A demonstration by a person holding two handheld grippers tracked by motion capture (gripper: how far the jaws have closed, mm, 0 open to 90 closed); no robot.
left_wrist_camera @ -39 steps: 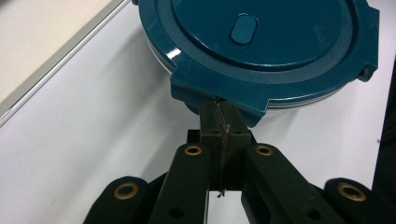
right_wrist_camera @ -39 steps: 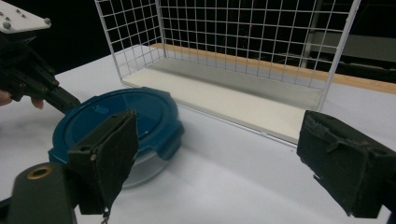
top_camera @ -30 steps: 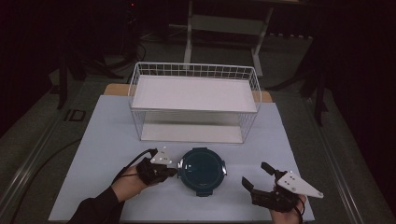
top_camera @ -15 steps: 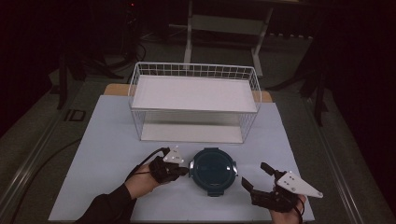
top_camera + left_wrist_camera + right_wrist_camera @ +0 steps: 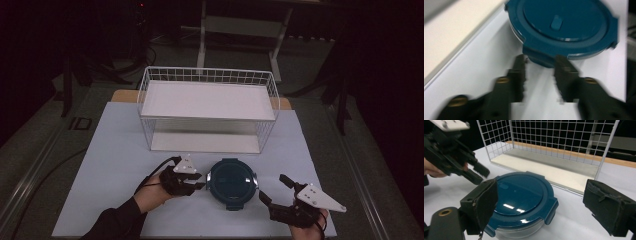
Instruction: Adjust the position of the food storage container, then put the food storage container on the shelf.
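A round glass container with a dark blue clip lid (image 5: 231,181) (image 5: 521,195) (image 5: 564,22) sits on the white table near its front edge. My left gripper (image 5: 201,184) (image 5: 540,66) is at the container's left side and open, its two tips flanking one lid clip. The right gripper view also catches that gripper (image 5: 477,172) beside the lid's far rim. My right gripper (image 5: 274,192) (image 5: 546,205) stands wide open just right of the container, with the container between and ahead of its pads (image 5: 484,202).
A white wire basket rack (image 5: 207,100) (image 5: 554,147) with a flat white top shelf stands behind the container, across the middle of the table. The white table mat (image 5: 115,150) has free room to the left. Dark floor and stands lie beyond.
The container has slid right across the table with my left gripper following at its left edge. The right gripper has barely moved.
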